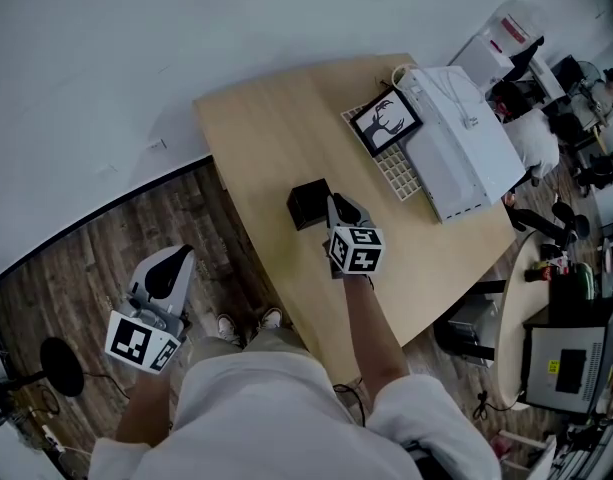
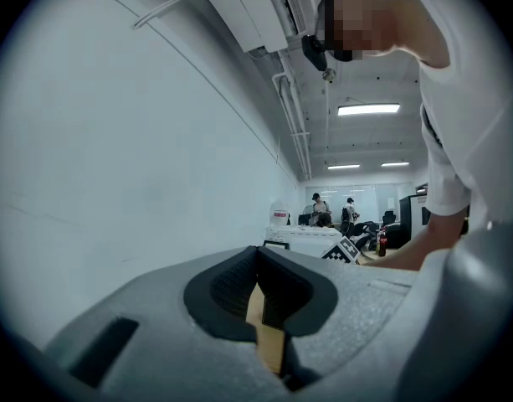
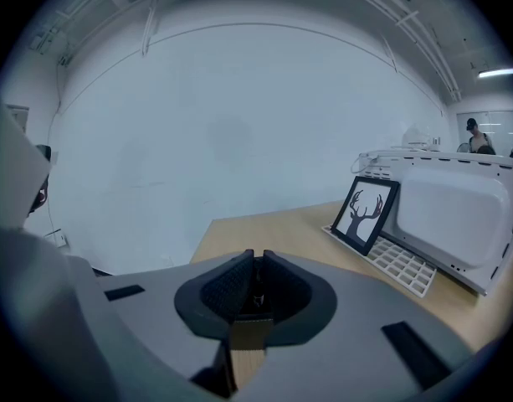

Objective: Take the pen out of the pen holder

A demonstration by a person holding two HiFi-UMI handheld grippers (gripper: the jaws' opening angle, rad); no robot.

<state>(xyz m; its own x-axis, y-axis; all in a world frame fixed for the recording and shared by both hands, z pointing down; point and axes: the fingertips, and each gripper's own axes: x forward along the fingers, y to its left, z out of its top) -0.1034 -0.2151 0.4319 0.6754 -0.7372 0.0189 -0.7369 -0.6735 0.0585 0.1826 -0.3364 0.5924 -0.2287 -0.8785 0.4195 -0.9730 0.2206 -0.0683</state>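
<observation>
The right tool [image 1: 334,204], pinched almost closed on the dark pen [image 3: 256,296], should draw it straight up so the black pen holder [image 1: 306,206] near the bench's [image 1: 276,118] left edge stays put.

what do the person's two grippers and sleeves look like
Both the left gripper and right gripper are pale grey moulded shells with black ribbed pads, each carrying a cube of black-and-white square markers. The person wears a white short-sleeved shirt.

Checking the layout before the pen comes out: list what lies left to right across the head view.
First the left gripper → black pen holder → framed deer picture → white appliance.
</observation>
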